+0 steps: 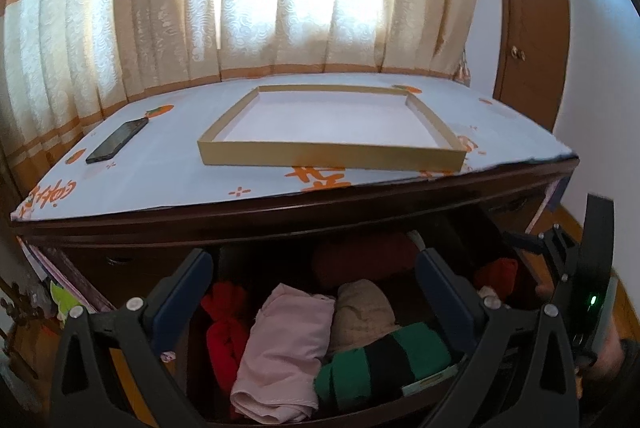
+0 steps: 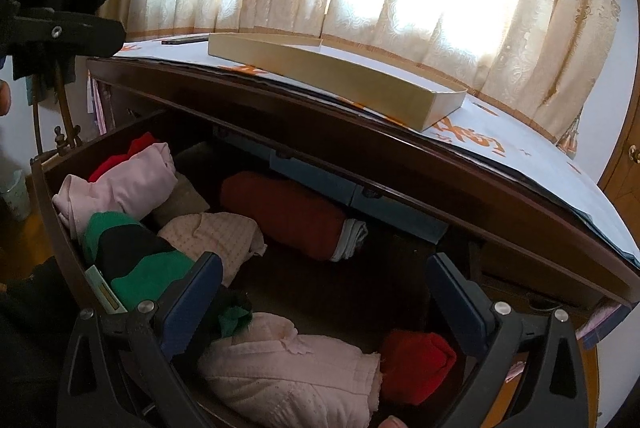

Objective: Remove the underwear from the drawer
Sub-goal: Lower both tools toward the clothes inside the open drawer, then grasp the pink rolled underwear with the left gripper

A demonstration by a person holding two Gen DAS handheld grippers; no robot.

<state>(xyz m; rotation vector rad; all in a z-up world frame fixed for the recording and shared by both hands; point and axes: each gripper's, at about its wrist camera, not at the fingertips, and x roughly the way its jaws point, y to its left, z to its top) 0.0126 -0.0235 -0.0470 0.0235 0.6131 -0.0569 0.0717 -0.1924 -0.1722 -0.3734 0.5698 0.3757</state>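
The dresser drawer (image 2: 45,187) stands pulled open and holds several rolled garments. In the left wrist view, my left gripper (image 1: 316,292) hangs open above a pale pink roll (image 1: 284,348), a beige roll (image 1: 364,312), a red piece (image 1: 226,328) and a green-and-black striped roll (image 1: 384,360). My right gripper (image 2: 326,302) is also open, hovering over a pink textured garment (image 2: 288,368) and a small red roll (image 2: 416,364). Further back lies a dark red roll (image 2: 284,214). Neither gripper touches any cloth.
On the dresser's patterned top sit a shallow cardboard tray (image 1: 332,157) and a black phone (image 1: 116,141). The overhanging top edge (image 1: 280,216) shades the back of the drawer. Curtains hang behind, and a wooden door (image 1: 532,27) is at the right.
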